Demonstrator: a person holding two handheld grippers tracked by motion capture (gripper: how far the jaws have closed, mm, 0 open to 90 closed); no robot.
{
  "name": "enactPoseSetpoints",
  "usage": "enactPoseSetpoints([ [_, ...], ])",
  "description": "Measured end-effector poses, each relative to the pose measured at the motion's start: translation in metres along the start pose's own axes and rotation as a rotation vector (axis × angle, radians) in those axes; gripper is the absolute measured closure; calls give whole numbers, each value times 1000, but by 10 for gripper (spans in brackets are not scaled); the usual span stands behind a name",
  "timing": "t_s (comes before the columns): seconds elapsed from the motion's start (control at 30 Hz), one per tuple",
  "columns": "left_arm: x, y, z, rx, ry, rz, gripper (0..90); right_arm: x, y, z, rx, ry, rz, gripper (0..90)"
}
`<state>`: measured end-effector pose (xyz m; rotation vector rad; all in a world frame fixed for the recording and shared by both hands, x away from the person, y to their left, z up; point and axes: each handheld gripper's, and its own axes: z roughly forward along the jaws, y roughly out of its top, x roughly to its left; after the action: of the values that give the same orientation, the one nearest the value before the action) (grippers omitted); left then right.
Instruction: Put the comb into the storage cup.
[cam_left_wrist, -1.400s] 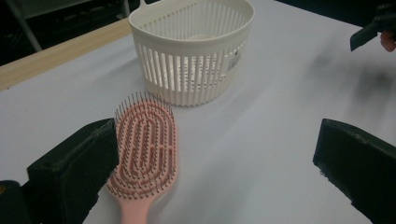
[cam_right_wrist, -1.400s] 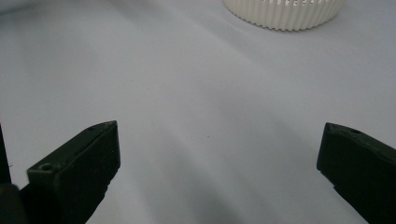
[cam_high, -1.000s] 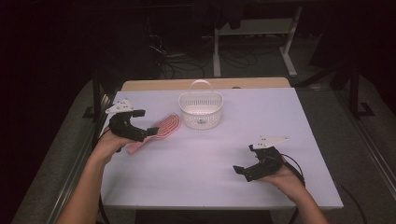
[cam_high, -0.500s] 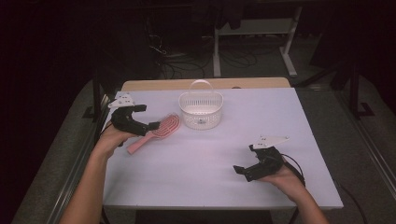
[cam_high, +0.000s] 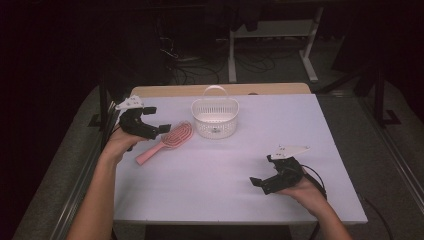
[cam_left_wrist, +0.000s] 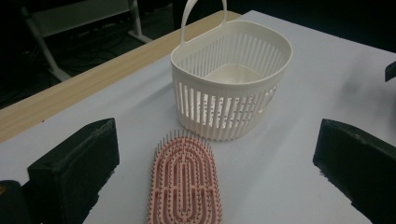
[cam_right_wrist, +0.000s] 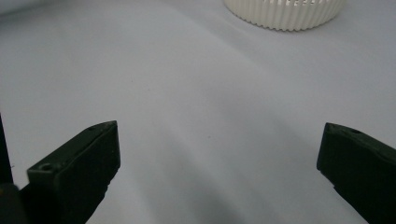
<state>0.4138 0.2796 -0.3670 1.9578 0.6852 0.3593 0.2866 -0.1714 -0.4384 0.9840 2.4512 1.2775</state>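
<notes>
Since the earlier pictures the left tool (cam_high: 152, 123) has drawn a little back and up from the pink hairbrush (cam_high: 169, 140), and the brush's head has swung slightly toward the basket; the right tool (cam_high: 270, 176) has stayed where it was.

The hairbrush lies flat on the white worktop (cam_high: 240, 165), bristles up, its head (cam_left_wrist: 185, 186) just beside the foot of the white slatted basket (cam_high: 215, 117) and its handle running back toward the person's left hand (cam_high: 122, 144). In the left gripper view the brush head sits between the two black jaws, which stand wide apart and hold nothing; neither jaw touches the brush. The basket (cam_left_wrist: 231, 84) stands upright behind the brush with its loop handle raised, and nothing can be made out inside it.

The right tool is well apart from the brush, low over the near right part of the worktop, held in the person's right hand (cam_high: 310, 192). Its jaws are also spread wide, with bare worktop between them, and the basket's base (cam_right_wrist: 286, 13) shows at the far edge of that view.
</notes>
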Motion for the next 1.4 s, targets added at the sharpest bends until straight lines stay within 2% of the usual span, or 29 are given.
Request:
enactPoseSetpoints([
  [0.33, 14, -5, 2, 8, 24, -21, 2, 1, 0, -2, -6, 1, -1, 0],
  [0.63, 24, -6, 0, 17, 79, -25, 2, 0, 0, -1, 1, -1, -1, 0],
  [0.73, 26, -7, 0, 22, 83, -29, 2, 0, -1, -1, 1, -1, 1, 0],
  [1.03, 23, -5, -1, 53, 92, -12, 2, 0, -1, -1, 3, 4, 0, 0],
  [1.4, 22, -8, 4, 129, 108, 0, 1, 0, -1, -1, 0, 6, 2, 0],
])
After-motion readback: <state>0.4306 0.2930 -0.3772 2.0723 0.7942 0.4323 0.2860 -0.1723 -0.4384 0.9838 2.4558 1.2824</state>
